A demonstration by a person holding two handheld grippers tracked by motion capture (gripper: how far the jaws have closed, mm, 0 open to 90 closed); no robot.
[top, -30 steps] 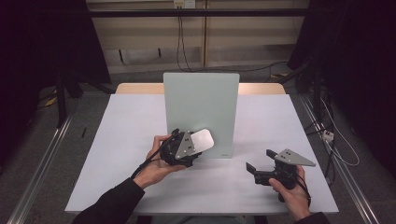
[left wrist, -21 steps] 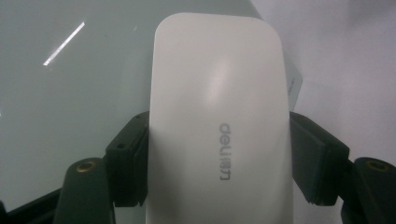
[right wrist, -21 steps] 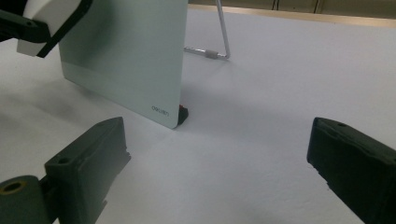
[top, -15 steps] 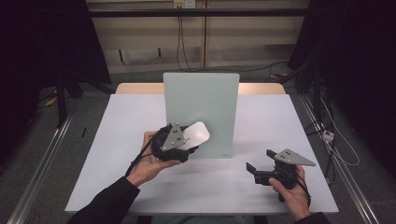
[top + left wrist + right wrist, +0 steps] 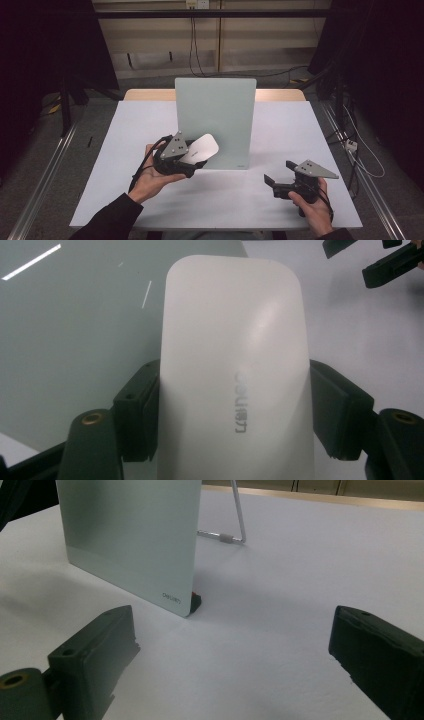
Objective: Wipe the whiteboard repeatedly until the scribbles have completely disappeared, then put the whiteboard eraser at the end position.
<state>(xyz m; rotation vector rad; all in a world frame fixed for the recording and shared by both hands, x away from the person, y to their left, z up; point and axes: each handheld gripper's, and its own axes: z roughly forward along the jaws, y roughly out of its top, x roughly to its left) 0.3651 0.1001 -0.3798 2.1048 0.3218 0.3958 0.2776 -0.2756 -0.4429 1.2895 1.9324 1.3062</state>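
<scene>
While the left claw (image 5: 192, 162) grips a white eraser-like pad (image 5: 200, 149) by its two long sides, lifted off the counter (image 5: 125, 150) and held just in front of the pale green upright board (image 5: 216, 120), the step in hand looks like bringing the pad up to the board's face. Right claw (image 5: 272, 182) sits low near the counter, well apart to the right, jaws spread with nothing between them.

Next move, as I judge it: turn the pad flat toward the board and press gently, without tipping the board back on its stand.

Left gripper view: grey lettering on the pad (image 5: 232, 370), both jaws tight on its edges, the board (image 5: 75, 325) close behind. Right gripper view: board's lower corner with a small logo (image 5: 171, 596), a red-and-black foot (image 5: 196, 600), and a wire stand (image 5: 235, 520) behind.
</scene>
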